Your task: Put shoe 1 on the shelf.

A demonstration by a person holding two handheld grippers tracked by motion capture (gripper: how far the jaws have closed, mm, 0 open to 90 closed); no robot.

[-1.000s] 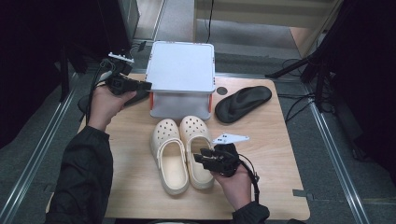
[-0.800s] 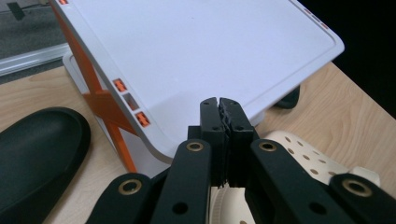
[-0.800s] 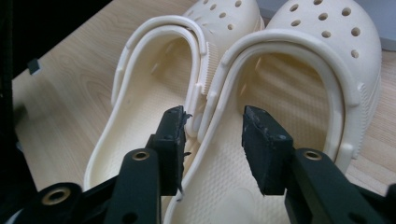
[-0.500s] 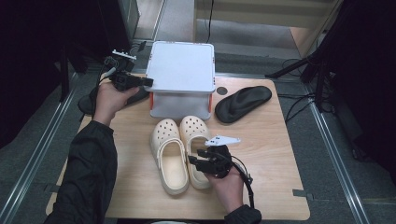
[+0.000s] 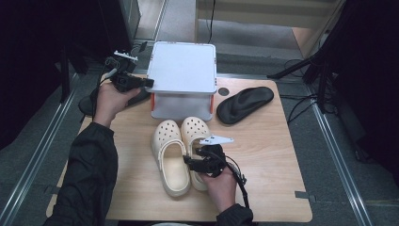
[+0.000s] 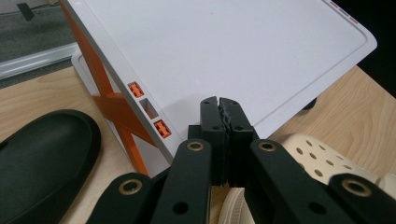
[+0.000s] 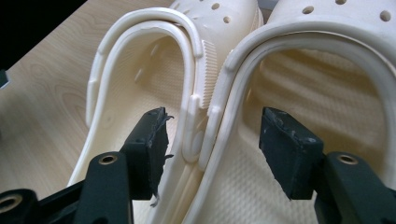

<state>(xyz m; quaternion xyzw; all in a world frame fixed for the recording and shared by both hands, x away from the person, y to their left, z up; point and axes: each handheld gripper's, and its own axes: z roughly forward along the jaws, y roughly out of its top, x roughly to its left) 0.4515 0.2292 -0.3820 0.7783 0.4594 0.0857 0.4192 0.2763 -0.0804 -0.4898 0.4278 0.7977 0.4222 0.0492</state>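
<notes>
Two cream clogs [image 5: 170, 162] [image 5: 198, 132] lie side by side, toes towards the white box [image 5: 182, 66]. My right gripper [image 5: 187, 163] hangs over their heel ends. In the right gripper view it [image 7: 215, 121] straddles the two touching inner walls, one pad inside the left clog [image 7: 140, 93] and the other inside the right clog [image 7: 327, 93]. Its jaws have just been opening, and the pads stand off the walls. My left gripper [image 5: 149, 83] is shut on nothing beside the box's left edge [image 6: 218, 105].
One black sandal [image 5: 244, 103] lies to the right of the box. Another black sandal [image 5: 88, 102] [image 6: 42, 163] sits at the table's left edge, partly under the left hand. The box has orange trim [image 6: 135, 88]. Bare wood [image 5: 273, 160] stretches right of the clogs.
My right gripper has shifted left over the clogs' heel ends. The left hand has stayed beside the box.
</notes>
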